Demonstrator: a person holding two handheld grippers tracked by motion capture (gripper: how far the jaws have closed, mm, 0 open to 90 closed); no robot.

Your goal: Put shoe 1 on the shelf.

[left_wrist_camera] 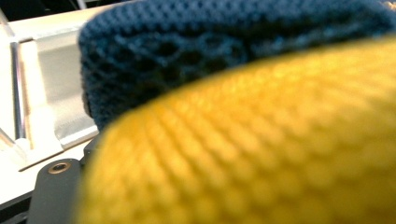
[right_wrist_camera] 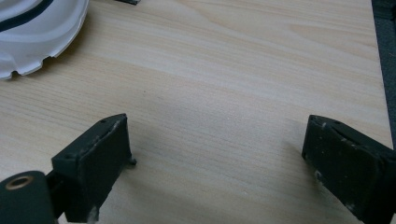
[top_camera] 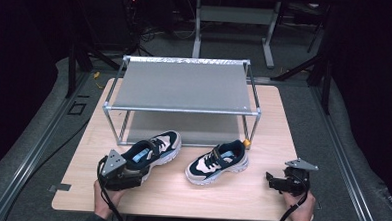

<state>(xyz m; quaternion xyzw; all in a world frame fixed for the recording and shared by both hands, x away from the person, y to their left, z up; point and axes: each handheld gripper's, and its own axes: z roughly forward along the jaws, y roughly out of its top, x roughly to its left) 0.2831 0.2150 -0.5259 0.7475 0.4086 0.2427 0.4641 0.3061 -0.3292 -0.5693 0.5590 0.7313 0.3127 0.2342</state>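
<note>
Pale wood is the surface of the table (top_camera: 260, 193), and two sneakers lie on it in front of a metal-framed shoe rack with grey shelves (top_camera: 182, 87). The left sneaker, navy, white and beige with a light blue insole (top_camera: 152, 151), is at the near left part of the table. The left gripper (top_camera: 126, 170) is clamped on its heel, at the near end of the shoe. In the left gripper view the shoe is very close and blurred: yellow mesh fabric (left_wrist_camera: 261, 154) in front and navy knitted fabric (left_wrist_camera: 187, 56) behind it. The right sneaker, with the same colours and a yellow lining (top_camera: 218, 161), rests near the middle of the table, just in front of the rack. The right gripper (top_camera: 276, 181) is low over the near right part of the table, well apart from this sneaker. Its jaws stand wide apart with only bare wood between them.
</note>
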